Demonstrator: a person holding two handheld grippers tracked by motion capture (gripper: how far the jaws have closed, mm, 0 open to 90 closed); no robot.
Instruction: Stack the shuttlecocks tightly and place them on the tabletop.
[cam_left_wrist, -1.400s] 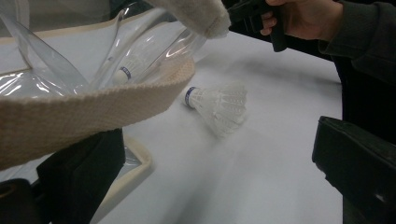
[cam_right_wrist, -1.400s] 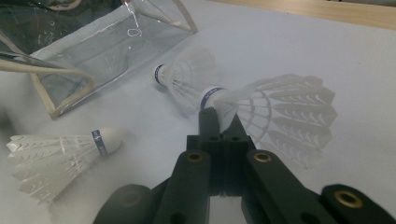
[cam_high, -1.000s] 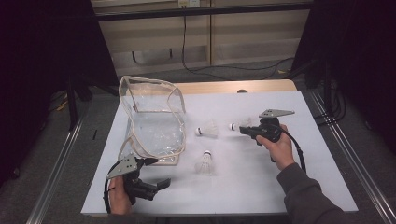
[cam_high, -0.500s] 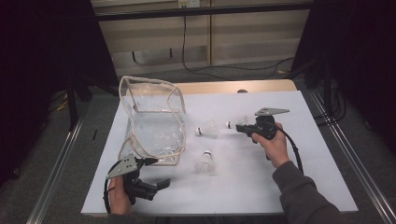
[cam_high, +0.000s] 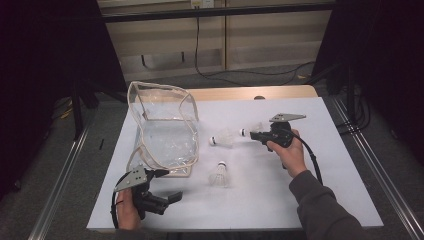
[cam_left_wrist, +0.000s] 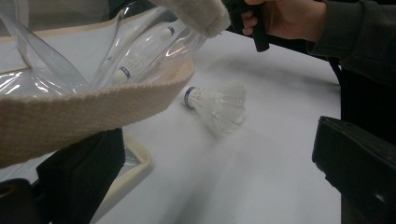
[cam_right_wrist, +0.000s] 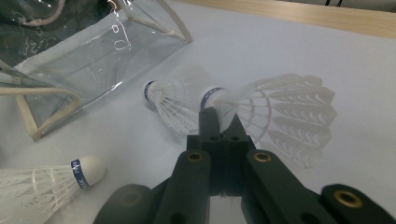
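Right gripper has its jaws clamped on a shuttlecock, holding it just off the white table, right beside another shuttlecock. Left gripper sits spread wide by the clear bag (one jaw under its strap).

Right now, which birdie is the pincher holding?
The shuttlecock clamped in the right gripper, farthest from the clear bag. The other two shuttlecocks lie loose on the table.
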